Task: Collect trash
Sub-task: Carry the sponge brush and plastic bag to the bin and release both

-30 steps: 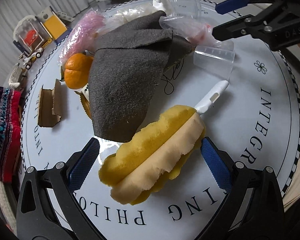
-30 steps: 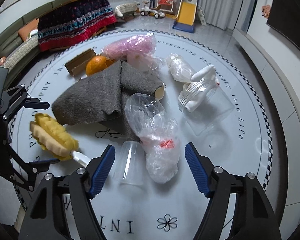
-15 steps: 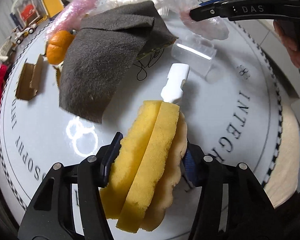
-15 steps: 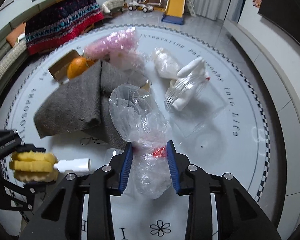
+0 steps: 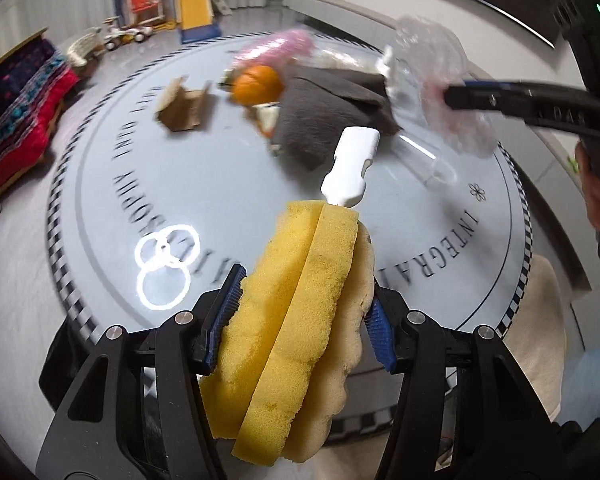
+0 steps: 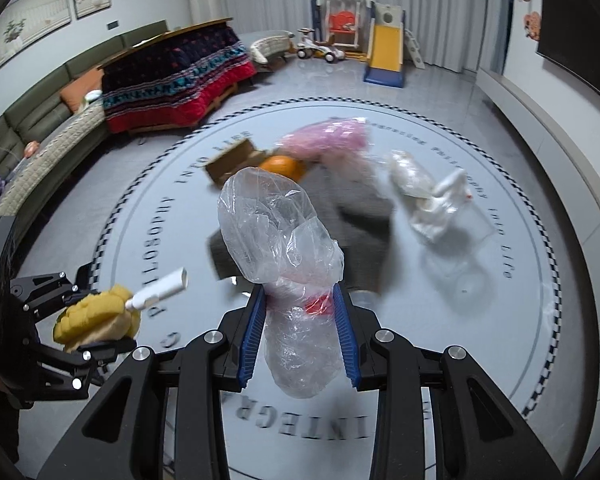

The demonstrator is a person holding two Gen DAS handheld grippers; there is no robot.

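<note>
Above the round grey lettered mat (image 6: 480,320), pile behind motion-blurred, my left gripper (image 5: 300,324) clamps the yellow sponge brush (image 5: 296,320), my right gripper (image 6: 300,332) pinches the crumpled clear plastic bag (image 6: 284,240), both raised.

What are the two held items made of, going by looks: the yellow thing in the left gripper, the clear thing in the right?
Yellow and beige layered sponge brush: looks like open-cell foam, with a matte, porous, pitted surface and ragged scalloped edges; its white handle looks like smooth hard plastic.
Crumpled clear plastic bag: thin glossy film, see-through, with sharp creases and highlights. The red patch inside cannot be identified.
</note>
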